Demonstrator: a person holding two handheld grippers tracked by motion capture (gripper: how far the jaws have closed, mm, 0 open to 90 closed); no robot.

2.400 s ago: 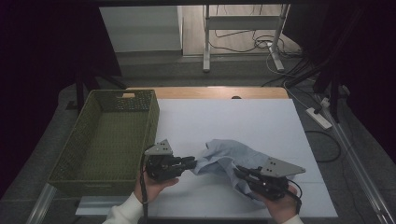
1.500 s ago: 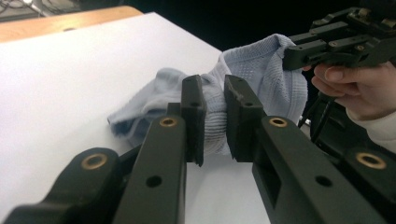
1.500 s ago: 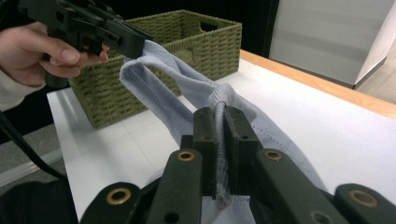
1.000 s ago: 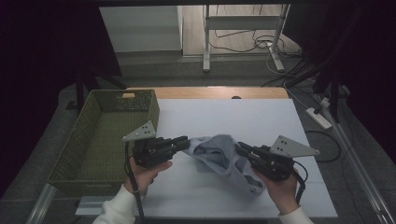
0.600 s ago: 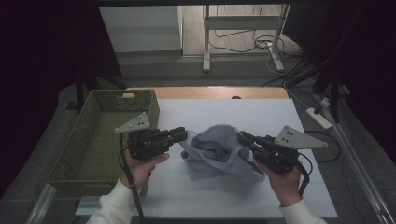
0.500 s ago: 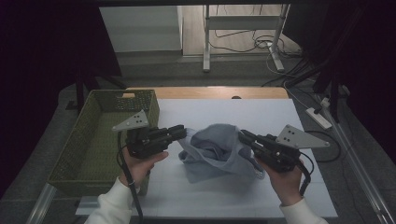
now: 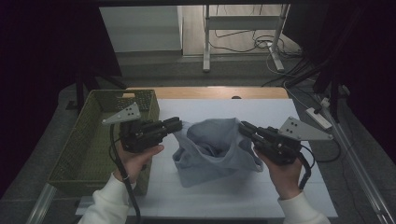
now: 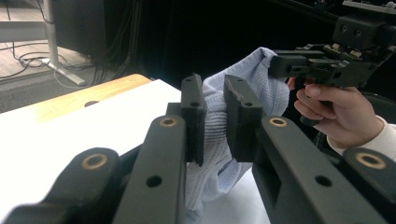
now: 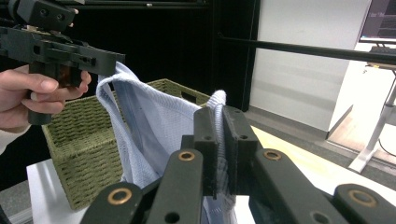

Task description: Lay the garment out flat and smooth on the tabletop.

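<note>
Compared with the earlier high views, where the pale blue knitted cloth [image 7: 212, 151] lay crumpled low on the white desk [image 7: 280, 112], it now hangs higher, stretched into an open pouch between the two raised grippers, its lower folds near the desk top. The left gripper [image 7: 176, 125] and the right gripper [image 7: 243, 128] each have their black fingers clenched on an upper edge of the fine-ribbed fabric, as both gripper views show. A rectangular olive-green woven basket [image 7: 88, 149] stands at the desk's left edge; no writing is legible.
</note>
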